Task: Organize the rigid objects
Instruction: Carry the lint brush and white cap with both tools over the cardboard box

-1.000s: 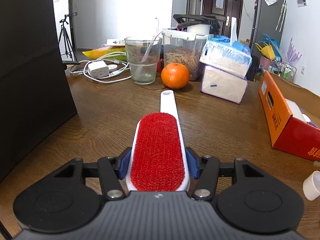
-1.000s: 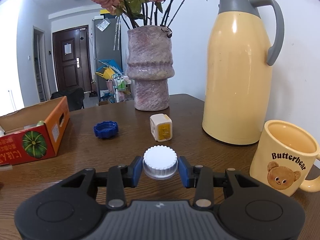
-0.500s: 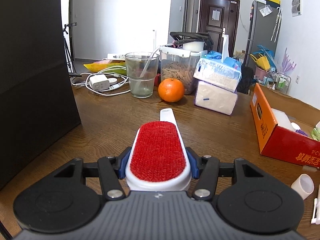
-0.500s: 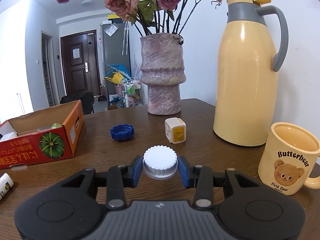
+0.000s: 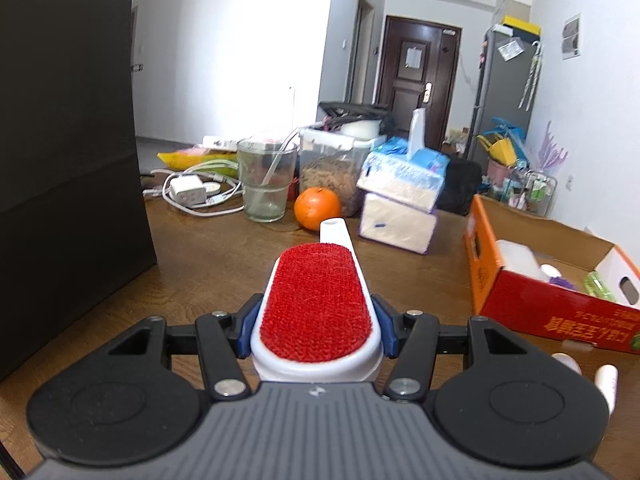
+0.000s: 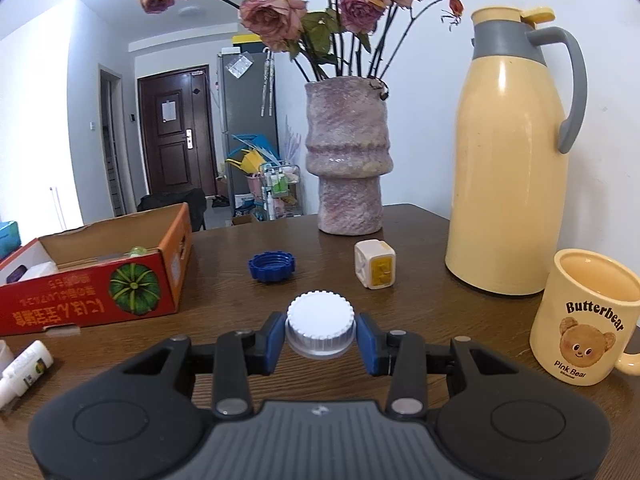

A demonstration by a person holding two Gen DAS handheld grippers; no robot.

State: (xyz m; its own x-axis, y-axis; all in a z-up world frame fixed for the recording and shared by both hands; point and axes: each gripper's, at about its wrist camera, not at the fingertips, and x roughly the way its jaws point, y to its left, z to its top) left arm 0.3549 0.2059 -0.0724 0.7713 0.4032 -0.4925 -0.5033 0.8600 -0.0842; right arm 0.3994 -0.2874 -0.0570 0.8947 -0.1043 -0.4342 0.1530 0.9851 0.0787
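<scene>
With the left gripper (image 5: 318, 330) clamped on the lint brush (image 5: 316, 312) and the right gripper (image 6: 320, 338) pinching the white cap (image 6: 320, 326), the brush's long handle could clip the box (image 5: 532, 304) and twist loose.

Right view: open box (image 6: 120, 276) left on table (image 6: 440, 320); ring cap (image 6: 272, 266) and cube (image 6: 375, 264) mid-table; vase (image 6: 347, 160) behind them; jug (image 6: 508, 160) right, mug (image 6: 584, 320) before it.
</scene>
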